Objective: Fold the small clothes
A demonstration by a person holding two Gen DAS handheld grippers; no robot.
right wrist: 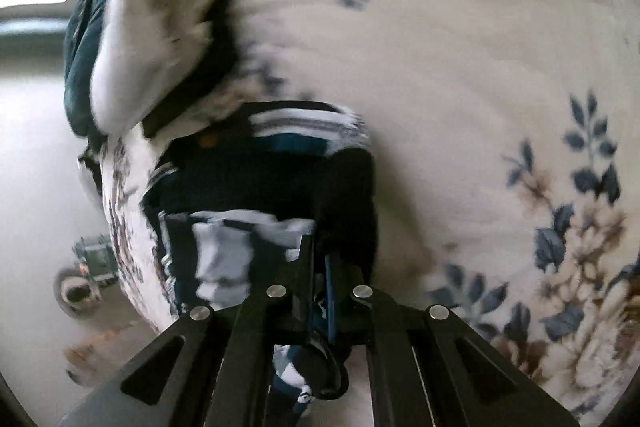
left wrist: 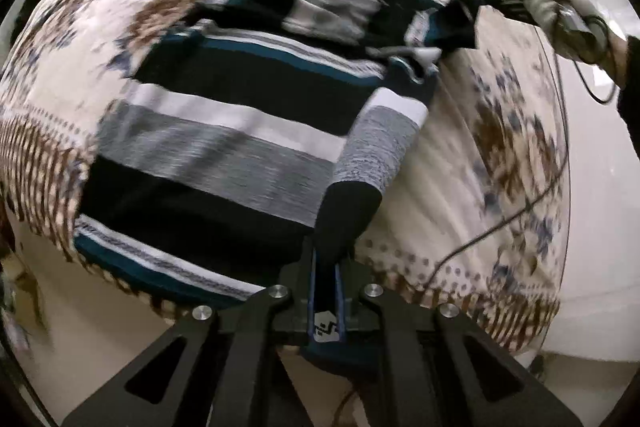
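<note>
With the striped shirt (left wrist: 224, 115) spread on the floral cloth (left wrist: 500, 131), the left gripper (left wrist: 326, 267) clenched on its near right edge and the right gripper (right wrist: 320, 251) on its far corner, both should carry the side leftward together, keeping it taut.

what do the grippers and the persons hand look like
Both grippers, left gripper and right gripper, are matte black linkage frames with silver rivets and blue-edged fingers. A white glove covers the hand, a thin black cable trails off.
</note>
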